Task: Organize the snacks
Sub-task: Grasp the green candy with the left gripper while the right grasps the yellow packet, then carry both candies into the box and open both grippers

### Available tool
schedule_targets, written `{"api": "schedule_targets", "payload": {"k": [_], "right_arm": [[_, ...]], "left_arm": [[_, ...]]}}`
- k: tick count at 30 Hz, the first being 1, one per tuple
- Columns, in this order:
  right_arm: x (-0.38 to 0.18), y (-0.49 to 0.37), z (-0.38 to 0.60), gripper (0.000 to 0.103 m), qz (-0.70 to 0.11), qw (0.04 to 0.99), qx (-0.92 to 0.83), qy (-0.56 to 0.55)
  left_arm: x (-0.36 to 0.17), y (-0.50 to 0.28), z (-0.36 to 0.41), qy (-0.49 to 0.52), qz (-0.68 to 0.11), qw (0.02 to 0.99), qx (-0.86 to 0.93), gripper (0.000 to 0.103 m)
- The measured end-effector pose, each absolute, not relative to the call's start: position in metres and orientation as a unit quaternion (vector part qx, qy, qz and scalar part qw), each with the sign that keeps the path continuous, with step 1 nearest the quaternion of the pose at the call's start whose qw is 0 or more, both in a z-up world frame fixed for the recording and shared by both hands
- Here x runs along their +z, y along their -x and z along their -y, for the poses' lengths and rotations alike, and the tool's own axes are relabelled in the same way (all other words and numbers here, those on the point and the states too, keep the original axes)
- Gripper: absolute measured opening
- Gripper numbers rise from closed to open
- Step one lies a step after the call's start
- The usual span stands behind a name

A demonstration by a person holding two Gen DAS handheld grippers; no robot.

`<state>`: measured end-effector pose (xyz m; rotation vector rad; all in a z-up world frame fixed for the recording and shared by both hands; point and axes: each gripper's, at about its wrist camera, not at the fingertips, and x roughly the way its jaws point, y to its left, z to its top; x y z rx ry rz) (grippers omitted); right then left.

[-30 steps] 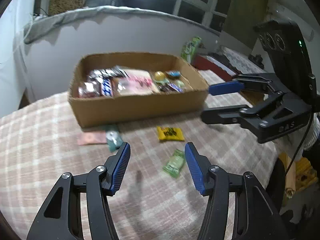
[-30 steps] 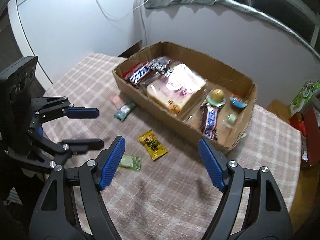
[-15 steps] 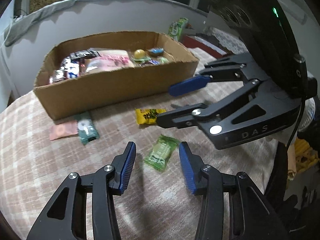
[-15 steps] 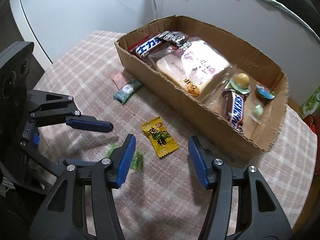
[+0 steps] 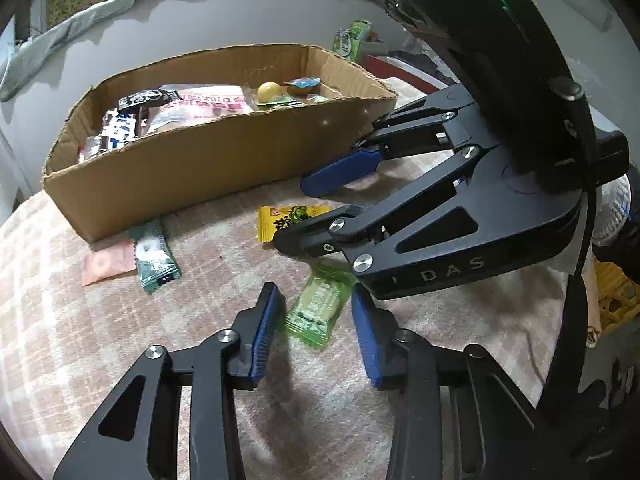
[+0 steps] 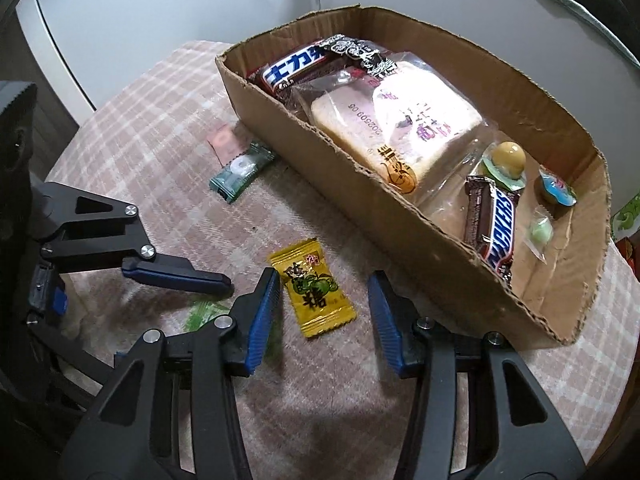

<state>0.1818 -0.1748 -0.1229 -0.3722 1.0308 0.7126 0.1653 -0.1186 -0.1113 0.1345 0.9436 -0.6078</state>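
Observation:
A cardboard box [image 5: 192, 176] [image 6: 420, 240] holds several snacks. On the checked tablecloth lie a green candy [image 5: 318, 308], a yellow candy [image 6: 316, 292] [image 5: 280, 220], a dark green packet [image 5: 154, 258] [image 6: 240, 170] and a pink packet [image 5: 106, 266] [image 6: 222, 140]. My left gripper [image 5: 314, 308] is open with its fingers either side of the green candy, which is mostly hidden in the right wrist view [image 6: 202, 314]. My right gripper [image 6: 324, 288] is open with its fingers either side of the yellow candy. It also shows in the left wrist view [image 5: 304, 216].
A grey wall stands close behind the box. A red tray [image 5: 404, 70] and a green packet [image 5: 352, 42] sit beyond the table's right end. The table edge curves round at the near right [image 6: 616, 380].
Both grippers have come down and forward and have narrowed. The left now straddles the green candy and the right straddles the yellow candy. The snacks have not moved.

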Motion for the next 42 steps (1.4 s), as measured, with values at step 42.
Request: {"api": "schedule_targets", "payload": {"k": [42], "right_arm": [[-0.069, -0.147, 0.199, 0.024, -0.427, 0.835, 0.307, 0.161]], "left_arm": [[-0.059, -0.159, 0.076, -0.03, -0.389, 0.889, -0.241, 0.019]]}}
